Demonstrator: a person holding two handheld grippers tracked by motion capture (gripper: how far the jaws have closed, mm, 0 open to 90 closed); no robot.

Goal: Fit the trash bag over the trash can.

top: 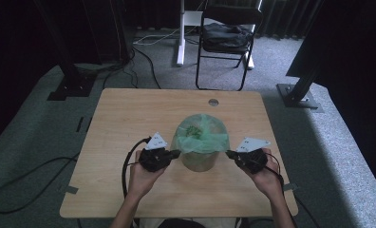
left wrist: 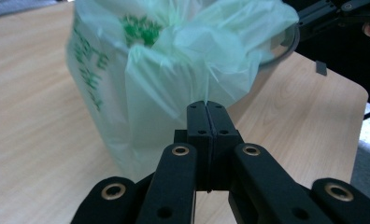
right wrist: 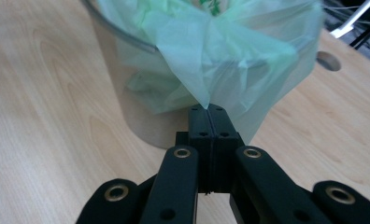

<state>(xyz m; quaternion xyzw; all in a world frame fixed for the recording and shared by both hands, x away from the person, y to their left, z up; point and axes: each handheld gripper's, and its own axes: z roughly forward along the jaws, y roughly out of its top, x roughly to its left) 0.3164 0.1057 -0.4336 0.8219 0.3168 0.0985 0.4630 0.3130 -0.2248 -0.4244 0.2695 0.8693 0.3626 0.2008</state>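
Observation:
A clear round bin (top: pixel 199 160) stands at the middle of the wooden table (top: pixel 129 114), lined with a thin green plastic bag (top: pixel 201 133) that drapes over its rim. My left gripper (top: pixel 178 153) is at the bin's left side, shut on a pinch of the green bag (left wrist: pixel 174 70); in the left gripper view its tips (left wrist: pixel 206 106) close on the film. My right gripper (top: pixel 228 154) is at the bin's right side, likewise shut on the green bag (right wrist: pixel 220 51), the film pulled to a point at its tips (right wrist: pixel 208 108). The bin wall (right wrist: pixel 127 93) shows under the bag.
A round cable hole (top: pixel 213 102) sits near the table's far edge. A black folding chair (top: pixel 226 35) and a white stand (top: pixel 181 33) are on the carpet behind. Black frame legs (top: pixel 72 76) flank the table. Cables trail off the left gripper.

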